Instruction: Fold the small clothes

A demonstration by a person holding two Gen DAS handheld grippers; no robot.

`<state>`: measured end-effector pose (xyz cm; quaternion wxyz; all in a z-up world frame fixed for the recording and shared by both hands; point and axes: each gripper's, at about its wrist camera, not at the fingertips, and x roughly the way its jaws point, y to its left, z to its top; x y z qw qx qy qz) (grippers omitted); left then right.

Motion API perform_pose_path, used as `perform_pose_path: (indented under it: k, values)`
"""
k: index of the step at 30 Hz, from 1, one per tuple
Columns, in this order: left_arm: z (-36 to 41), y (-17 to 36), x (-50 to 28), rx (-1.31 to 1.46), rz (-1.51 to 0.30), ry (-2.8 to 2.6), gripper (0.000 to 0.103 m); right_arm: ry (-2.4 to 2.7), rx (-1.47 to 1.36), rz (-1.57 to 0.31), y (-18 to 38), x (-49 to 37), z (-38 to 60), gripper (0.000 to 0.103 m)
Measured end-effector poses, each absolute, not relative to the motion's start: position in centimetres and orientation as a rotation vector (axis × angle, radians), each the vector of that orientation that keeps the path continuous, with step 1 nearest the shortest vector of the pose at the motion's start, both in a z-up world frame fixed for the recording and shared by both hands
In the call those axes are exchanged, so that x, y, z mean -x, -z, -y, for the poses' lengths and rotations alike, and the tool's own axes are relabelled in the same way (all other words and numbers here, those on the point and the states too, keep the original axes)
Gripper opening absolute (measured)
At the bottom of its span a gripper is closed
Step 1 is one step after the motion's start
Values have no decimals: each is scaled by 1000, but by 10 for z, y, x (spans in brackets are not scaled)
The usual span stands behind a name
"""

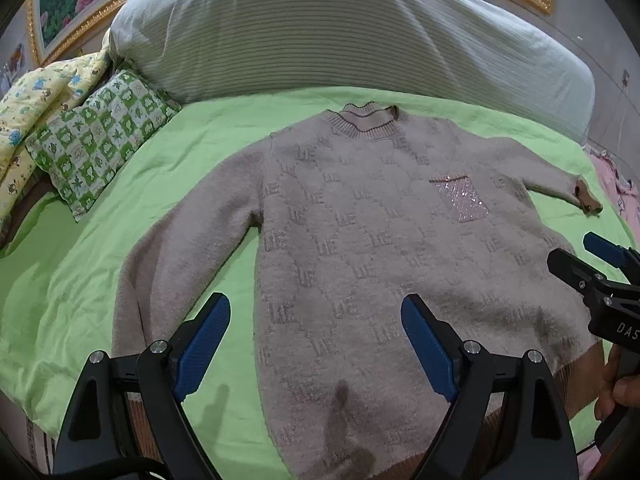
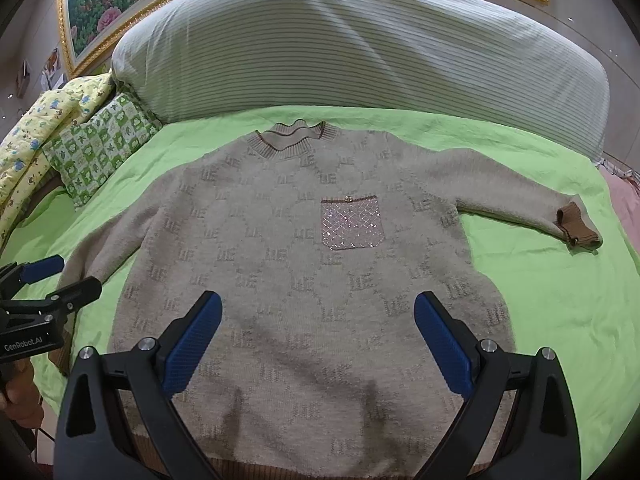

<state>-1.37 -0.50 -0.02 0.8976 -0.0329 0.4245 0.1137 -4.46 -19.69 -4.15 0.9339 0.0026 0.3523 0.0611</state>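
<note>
Jaws of left gripper (image 1: 316, 344) and right gripper (image 2: 318, 344) both spread wide, holding nothing, poised above hem end of sweater.

Beige knit sweater (image 2: 288, 240) lay face up, flat on green bedsheet (image 2: 540, 304), collar (image 2: 296, 140) toward striped pillow (image 2: 360, 48), sequined chest pocket (image 2: 352, 222) showing. Both sleeves spread out; brown cuff (image 2: 576, 226) curled on right side.

Judged: folding not begun, garment merely laid out. Next move likely called for pinching sleeve or side edge, carrying it inward over body.

Checked green cushion (image 1: 100, 136) well apart, at left.
</note>
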Motion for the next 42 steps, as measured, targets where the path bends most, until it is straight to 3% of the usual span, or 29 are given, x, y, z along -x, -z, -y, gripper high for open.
perform_pose_path:
  k: [42]
  values:
    - [14, 15, -3, 87, -932, -210, 89, -110, -38, -749, 50, 37, 217, 97]
